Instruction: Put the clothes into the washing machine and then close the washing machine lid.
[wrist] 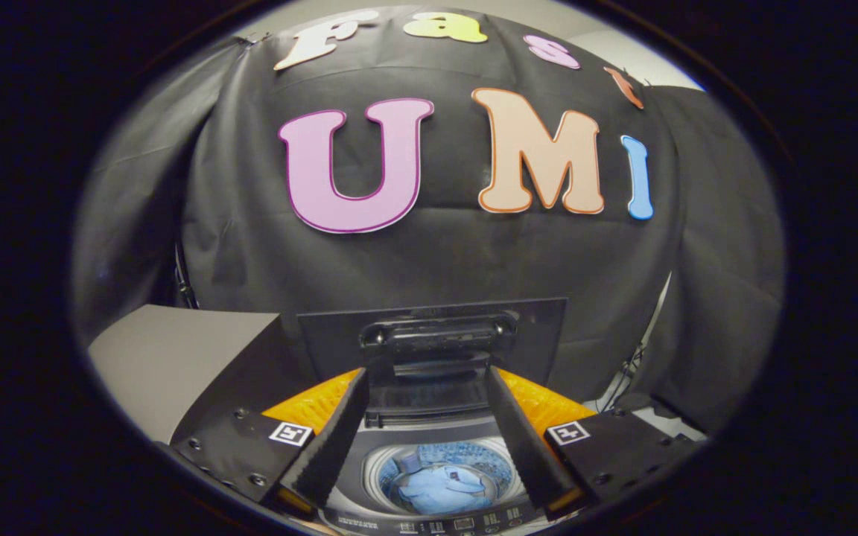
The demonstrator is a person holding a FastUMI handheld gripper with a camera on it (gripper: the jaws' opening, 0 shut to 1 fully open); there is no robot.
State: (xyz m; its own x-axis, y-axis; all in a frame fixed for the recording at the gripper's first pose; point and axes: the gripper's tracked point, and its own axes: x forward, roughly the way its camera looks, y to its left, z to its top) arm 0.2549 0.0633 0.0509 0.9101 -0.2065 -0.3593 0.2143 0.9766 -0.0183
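We look down along the gripper [429,424] toward a top-loading washing machine [436,476] at the bottom centre of the frame. The fingers [328,447] are spread wide apart and have hold of nothing — the gap between them frames the machine's drum opening.

Clothes [436,487]: a pale blue garment, crumpled and bunched, lying inside the drum [500,458], low in the frame between the two fingers. A darker small patch shows on its upper fold; we cannot tell what it is. The drum wall around it is light-coloured and perforated, with a bluish cast.

Lid [436,335]: dark, raised upright at the far side of the opening, just above centre-bottom of the frame, its inner face turned toward us. A moulded handle-like bar with a round fitting at each end runs across it.

Control panel [451,522]: a strip of small markings along the machine's near edge, at the very bottom of the frame — too small to make out.

A grey slanted panel [176,357] sits to the lower left, beside the machine. Cables [641,350] hang at the lower right against the black cloth wall [436,260].
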